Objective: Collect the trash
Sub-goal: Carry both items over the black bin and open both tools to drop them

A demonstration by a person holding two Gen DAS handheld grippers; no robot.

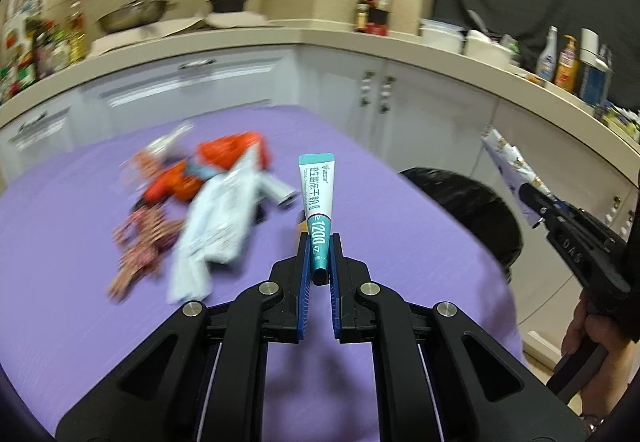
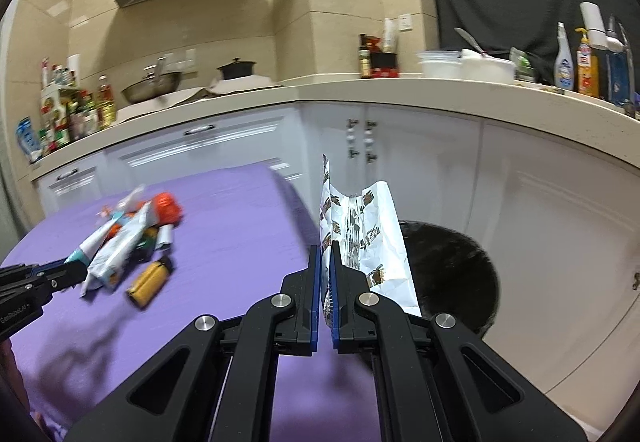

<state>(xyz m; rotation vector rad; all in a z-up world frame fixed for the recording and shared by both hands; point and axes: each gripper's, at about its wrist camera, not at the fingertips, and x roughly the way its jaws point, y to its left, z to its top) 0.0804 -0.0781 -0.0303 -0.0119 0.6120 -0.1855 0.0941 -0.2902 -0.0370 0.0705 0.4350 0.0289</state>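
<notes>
My left gripper is shut on a teal and white tube, held upright above the purple table. My right gripper is shut on a white printed wrapper, held up near the black-lined trash bin. The bin stands off the table's right edge. A blurred pile of trash with orange, white and red wrappers lies on the table to the left; it also shows in the right wrist view. The right gripper with its wrapper shows at the right of the left wrist view.
A yellow wrapper lies beside the pile. White cabinets and a counter with pots, bottles and containers curve behind the table. The left gripper's fingers show at the left edge of the right wrist view.
</notes>
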